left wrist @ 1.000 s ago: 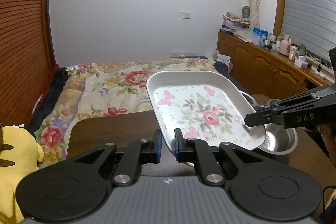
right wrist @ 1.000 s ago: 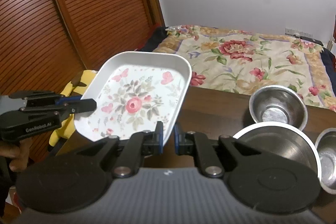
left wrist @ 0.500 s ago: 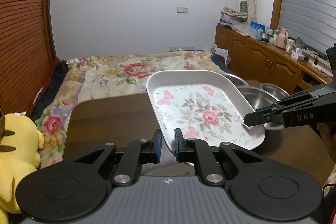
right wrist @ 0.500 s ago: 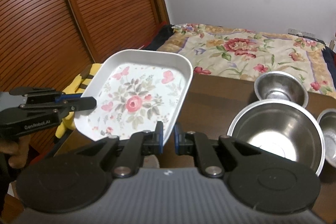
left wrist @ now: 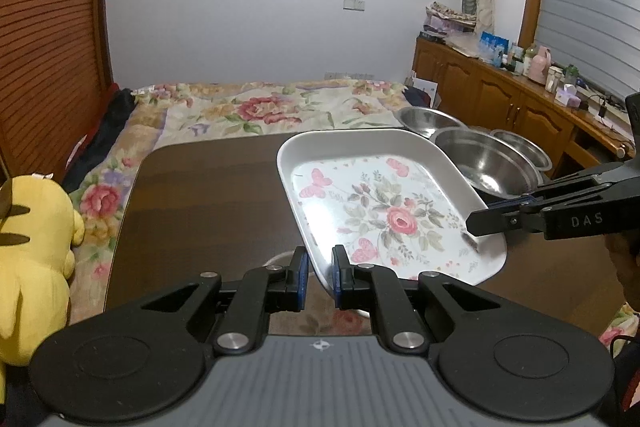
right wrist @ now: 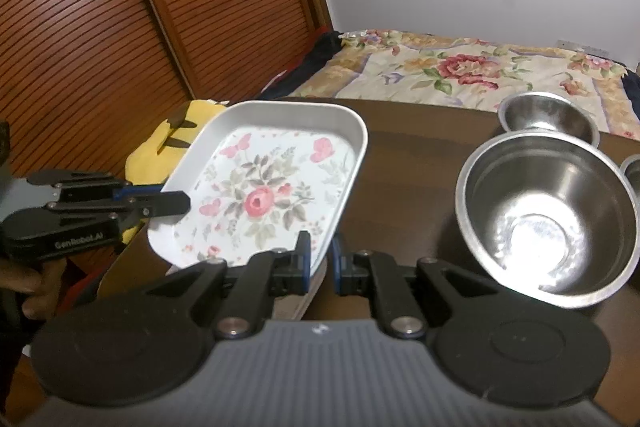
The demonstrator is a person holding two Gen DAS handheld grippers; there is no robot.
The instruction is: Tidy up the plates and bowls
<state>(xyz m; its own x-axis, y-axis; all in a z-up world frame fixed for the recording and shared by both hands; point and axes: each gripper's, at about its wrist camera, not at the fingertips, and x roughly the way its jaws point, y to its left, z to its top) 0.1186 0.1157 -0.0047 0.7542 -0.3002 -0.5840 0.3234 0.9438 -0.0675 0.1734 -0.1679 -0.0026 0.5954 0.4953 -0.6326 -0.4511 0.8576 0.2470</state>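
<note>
A white rectangular floral plate (left wrist: pixel 384 203) is held above the dark wooden table (left wrist: pixel 208 195). My left gripper (left wrist: pixel 318 277) is shut on its near-left edge. My right gripper (right wrist: pixel 320 259) is shut on its opposite edge and shows in the left wrist view (left wrist: pixel 480 221). The plate also shows in the right wrist view (right wrist: pixel 272 187), with the left gripper (right wrist: pixel 176 205) at its left rim. Three steel bowls stand on the table's right side: a large one (right wrist: pixel 548 215), a smaller one behind it (right wrist: pixel 546 117) and one at the frame edge (right wrist: pixel 632 171).
A yellow plush toy (left wrist: pixel 36 251) sits left of the table. A bed with a floral cover (left wrist: pixel 256 111) lies beyond the table. A wooden cabinet with clutter (left wrist: pixel 520 87) runs along the right wall. A wooden slatted door (right wrist: pixel 120 7) stands at the left.
Both grippers have lowered the plate toward the table while keeping hold of it. The steel bowls now show larger and closer in the right wrist view.
</note>
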